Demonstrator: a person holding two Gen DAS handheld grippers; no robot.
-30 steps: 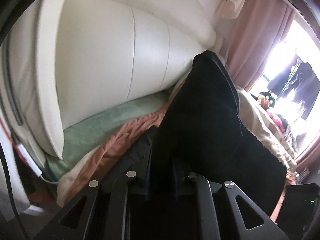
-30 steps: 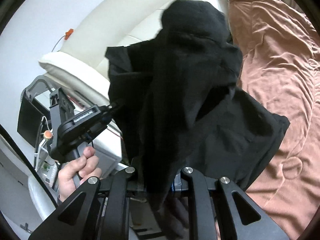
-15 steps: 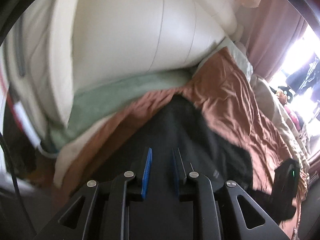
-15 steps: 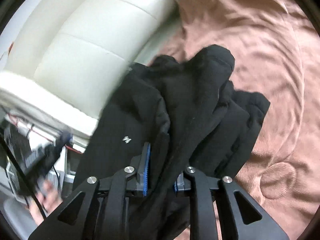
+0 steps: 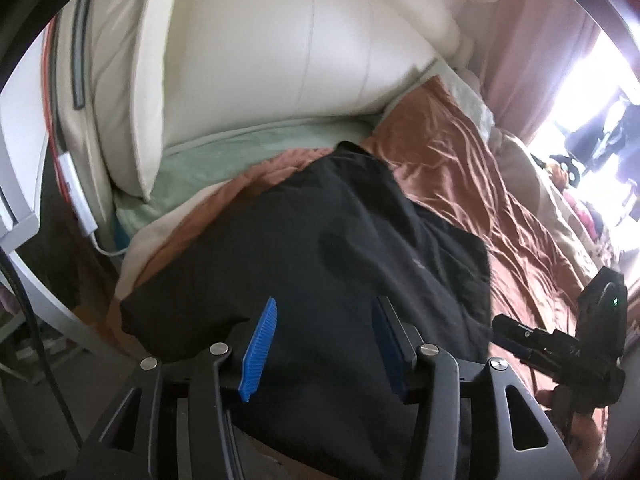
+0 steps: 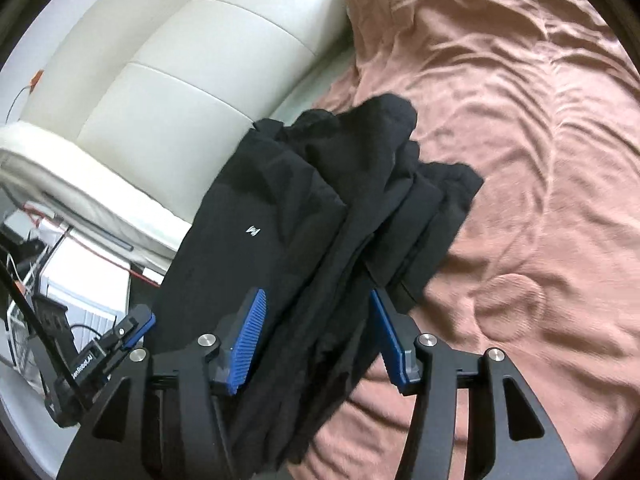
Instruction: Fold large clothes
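A black garment (image 5: 340, 240) lies bunched on the brown bed cover (image 5: 460, 160), near the cream padded headboard (image 5: 280, 40). My left gripper (image 5: 326, 304) hangs just over its near edge. Its jaws are opening, and the blue pads (image 5: 260, 340) stand apart with cloth under the gap. In the right wrist view the same garment (image 6: 280, 208) shows a small white logo (image 6: 253, 231) and thick folds. My right gripper (image 6: 317, 294) is opening too; a fold runs between its pads (image 6: 246, 336), which no longer press on it.
The bed cover (image 6: 500, 120) spreads wide and wrinkled to the right. A pale green sheet (image 5: 240, 152) shows under the headboard (image 6: 180, 80). A white box with cables (image 6: 80, 280) stands off the bed's left edge. Pink curtains (image 5: 520, 40) and a bright window lie beyond.
Both grippers came down with the hanging garment, laid it on the bed cover and opened their jaws. The cloth has dropped from a raised drape into a flat heap.
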